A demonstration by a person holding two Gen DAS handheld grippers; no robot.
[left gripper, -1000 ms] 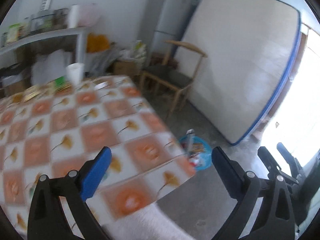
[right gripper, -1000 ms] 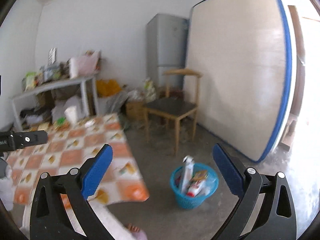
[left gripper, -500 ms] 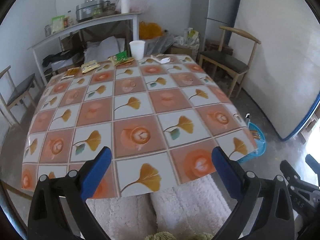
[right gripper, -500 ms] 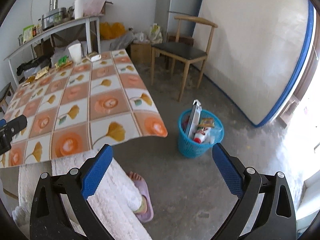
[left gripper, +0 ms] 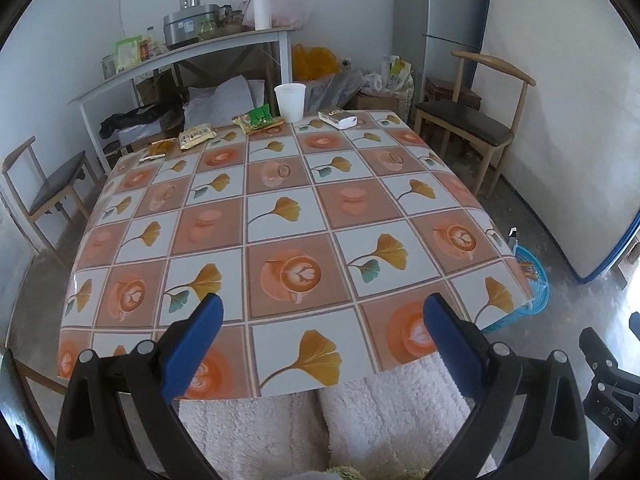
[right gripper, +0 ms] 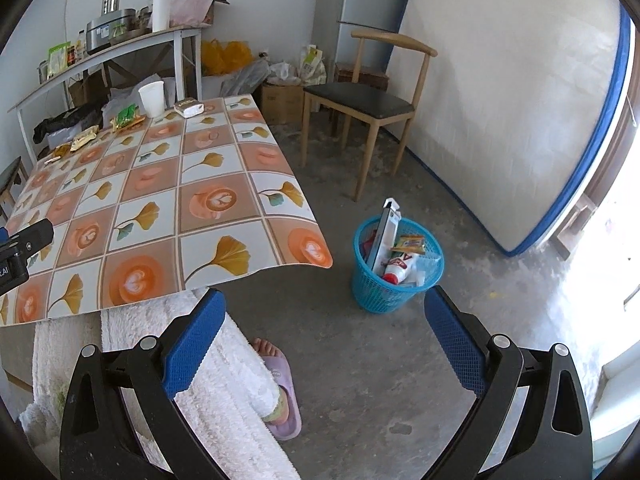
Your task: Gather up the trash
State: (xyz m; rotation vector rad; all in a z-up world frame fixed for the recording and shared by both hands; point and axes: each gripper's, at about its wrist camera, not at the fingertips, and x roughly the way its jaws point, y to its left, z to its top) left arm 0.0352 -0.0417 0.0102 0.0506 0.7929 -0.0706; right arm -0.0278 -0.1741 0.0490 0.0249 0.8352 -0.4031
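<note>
Trash lies along the far edge of the patterned table: a white paper cup, a white packet, a green wrapper, a yellow snack packet and an orange wrapper. My left gripper hangs open over the table's near edge, holding nothing. My right gripper is open above the floor, right of the table. A blue basket on the floor holds several pieces of trash; the cup shows in this view too.
A wooden chair stands past the basket, with a mattress leaning on the wall. A shelf table with kitchen items stands behind the table and a second chair at its left. A person's leg in white trousers and a slippered foot are below.
Both views have tilted down and swung left from the mattress and far wall. The left gripper now faces the whole tabletop. Both grippers stay open.
</note>
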